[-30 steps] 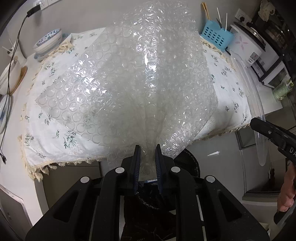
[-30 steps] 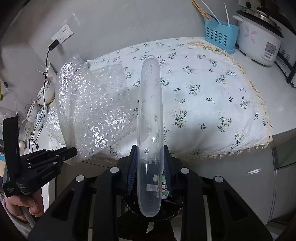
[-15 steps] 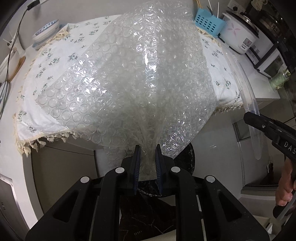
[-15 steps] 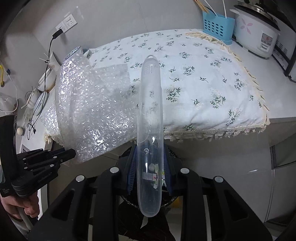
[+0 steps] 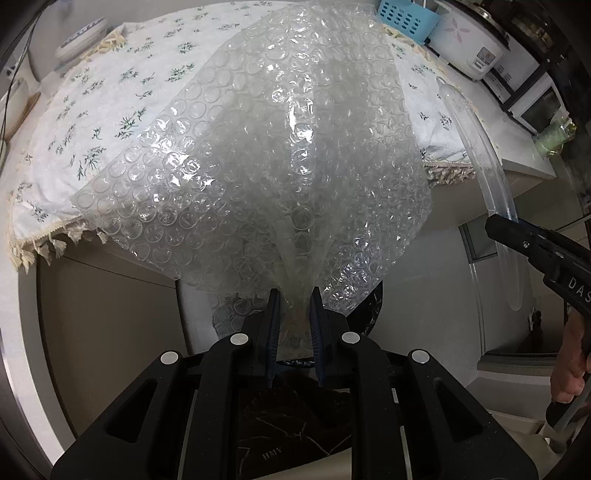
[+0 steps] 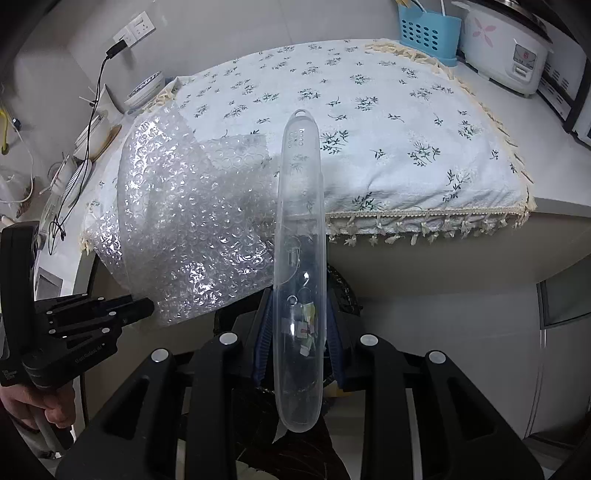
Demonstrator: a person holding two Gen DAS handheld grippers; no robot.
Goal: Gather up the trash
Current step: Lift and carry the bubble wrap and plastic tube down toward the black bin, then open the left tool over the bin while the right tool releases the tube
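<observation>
A large sheet of clear bubble wrap (image 5: 280, 155) fans up from my left gripper (image 5: 293, 295), whose jaws are shut on its bunched lower edge. The same bubble wrap (image 6: 192, 236) shows at the left of the right wrist view, beside the left gripper (image 6: 146, 306). My right gripper (image 6: 299, 295) is shut on a long clear plastic case (image 6: 301, 236) that stands upright between its jaws; the case (image 5: 491, 184) and the right gripper (image 5: 495, 225) show at the right of the left wrist view. Below both grippers lies a bin with a black bag (image 6: 345, 291), mostly hidden.
A counter under a white floral cloth (image 6: 388, 122) with a fringed edge lies ahead. At its back stand a blue basket (image 6: 428, 29), a rice cooker (image 6: 506, 48) and stacked bowls (image 5: 79, 38). A plugged cable (image 6: 92, 118) hangs at the left. Cabinet fronts (image 6: 461, 325) run below.
Both grippers have sunk and drawn back from the counter, carrying the bubble wrap and the clear case past its front edge. More cabinet front and the black bag show below.
</observation>
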